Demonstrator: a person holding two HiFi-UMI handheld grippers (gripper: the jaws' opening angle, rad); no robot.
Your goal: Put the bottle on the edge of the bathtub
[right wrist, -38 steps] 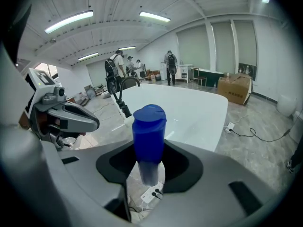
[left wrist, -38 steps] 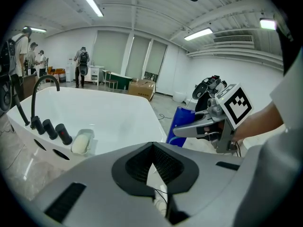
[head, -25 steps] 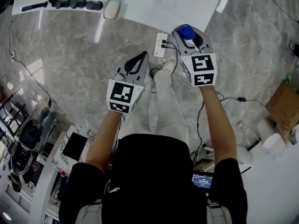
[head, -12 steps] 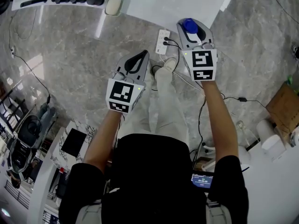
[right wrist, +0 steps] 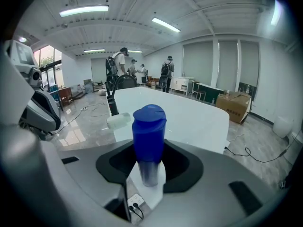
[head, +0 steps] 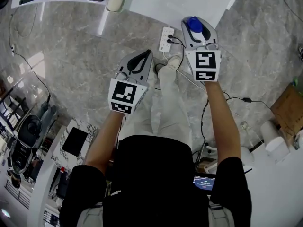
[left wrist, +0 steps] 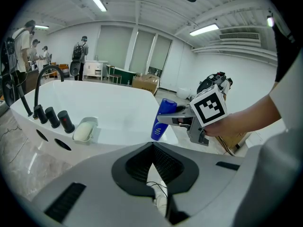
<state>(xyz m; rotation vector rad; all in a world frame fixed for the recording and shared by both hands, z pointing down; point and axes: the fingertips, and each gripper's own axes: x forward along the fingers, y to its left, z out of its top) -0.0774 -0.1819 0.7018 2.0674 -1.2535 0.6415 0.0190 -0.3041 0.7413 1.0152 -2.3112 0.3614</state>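
Bottle [right wrist: 148, 126] sits gripped in right claw [right wrist: 149, 148], seemingly short of the bathtub [right wrist: 189, 113]; left claw [left wrist: 152, 148] closed, empty.

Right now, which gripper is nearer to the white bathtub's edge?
Right. The right gripper, shut on the blue bottle, reaches the bathtub edge in the head view; the left gripper hangs further back over the marble floor.
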